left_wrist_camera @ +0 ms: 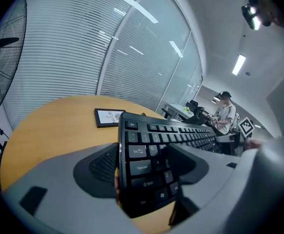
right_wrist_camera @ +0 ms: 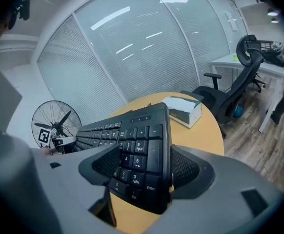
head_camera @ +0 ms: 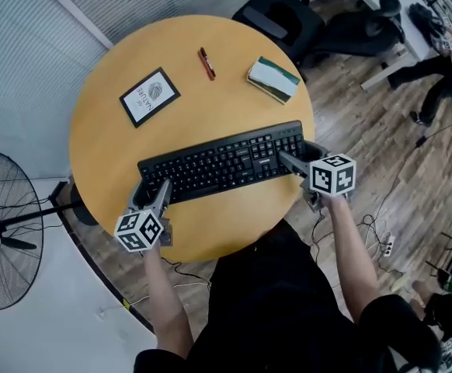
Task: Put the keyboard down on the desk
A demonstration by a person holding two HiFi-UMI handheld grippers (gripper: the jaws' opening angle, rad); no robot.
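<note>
**Keyboard gripped at both ends over the near part of the tabletop**

The keyboard is pinched at each short end, which appears meant to share the load and keep so long a thing level and steady. The left tool is closed on the Caps Lock and Ctrl end, with one jaw pressed on the key face and the other against the underside. The right tool is clamped the same way on the number-pad end.

The keyboard is found over the round tabletop, toward its near edge, well apart from the card, pen and book at the far side. Whether its base already rests on the wood cannot be told.

The long axis is laid across from left to right, slightly slanted, with the right end farther off. The keys are turned upward and the bottom key row is faced toward the person.
</note>
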